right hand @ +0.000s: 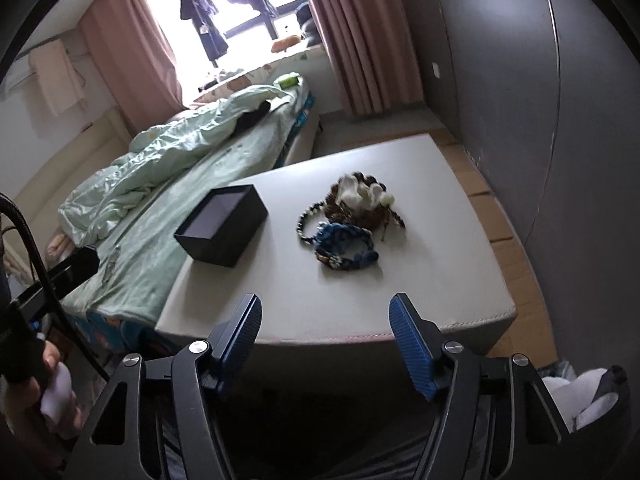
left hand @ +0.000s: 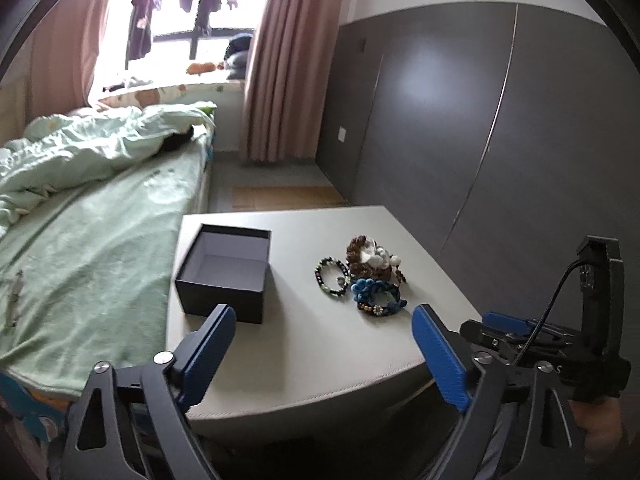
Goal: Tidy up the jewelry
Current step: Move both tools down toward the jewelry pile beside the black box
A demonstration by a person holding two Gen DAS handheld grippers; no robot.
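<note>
Jewelry lies in a small heap on the right half of a pale table (left hand: 304, 344), well apart from both grippers. The heap holds a dark beaded bracelet (left hand: 331, 279) on its left side, a blue bracelet (left hand: 378, 294) nearest the camera, and a brown cluster (left hand: 366, 258) with white pieces at the back; the three touch or overlap one another. In the right wrist view the same blue bracelet (right hand: 347, 246) sits in front of the brown cluster (right hand: 360, 200), with the beaded bracelet (right hand: 306, 220) curving out to the left. A dark box (left hand: 224, 272), open and lidless, stands on the left part of the table near the edge by the bed (left hand: 92, 216); its pale inside shows nothing in it. In the right wrist view the box (right hand: 222, 226) is set at an angle, apart from the heap. The left gripper (left hand: 324, 356) hangs over the near edge of the table with its blue pads (left hand: 438, 360) spread wide and nothing between them. The right gripper (right hand: 326, 340) likewise hangs at the near edge, jaws wide apart and holding nothing, pointing towards the heap. The right gripper's body also shows at the right edge of the left wrist view. Behind the table are pink curtains (left hand: 276, 60) and a grey wardrobe (left hand: 460, 120).
</note>
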